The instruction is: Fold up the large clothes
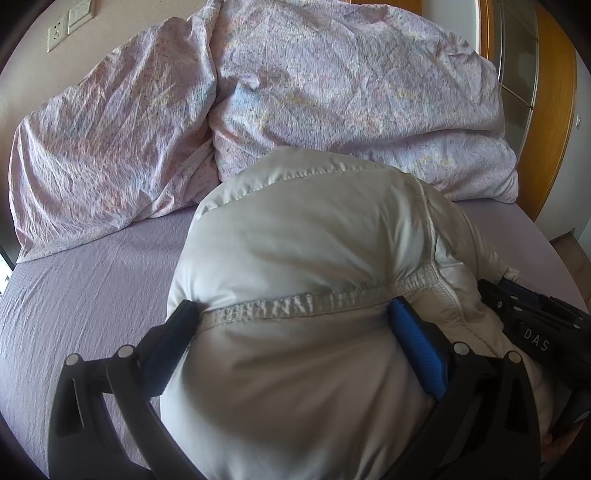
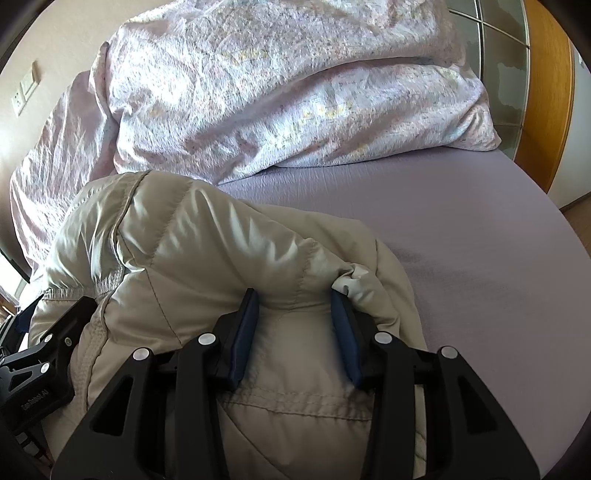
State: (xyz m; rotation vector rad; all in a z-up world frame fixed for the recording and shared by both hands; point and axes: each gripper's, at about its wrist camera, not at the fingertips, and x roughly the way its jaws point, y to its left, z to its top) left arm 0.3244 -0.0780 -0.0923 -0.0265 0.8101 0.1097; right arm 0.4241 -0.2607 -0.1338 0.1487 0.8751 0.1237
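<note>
A puffy cream down jacket (image 1: 303, 236) lies bunched on the lilac bed sheet (image 1: 85, 280). My left gripper (image 1: 291, 306) has its blue-padded fingers wide apart, and a thick fold of the jacket with a stitched hem bulges between them. My right gripper (image 2: 297, 295) also straddles a padded fold of the same jacket (image 2: 207, 243), with its jaws partly closed against the fabric. The right gripper body shows at the right edge of the left wrist view (image 1: 535, 325). The left gripper body shows at the lower left of the right wrist view (image 2: 40, 369).
A crumpled pink floral duvet (image 1: 332, 92) is piled along the far side of the bed, also in the right wrist view (image 2: 277, 85). A wooden-framed glass door (image 1: 532, 74) stands at the right. Wall sockets (image 1: 55, 35) are at the upper left.
</note>
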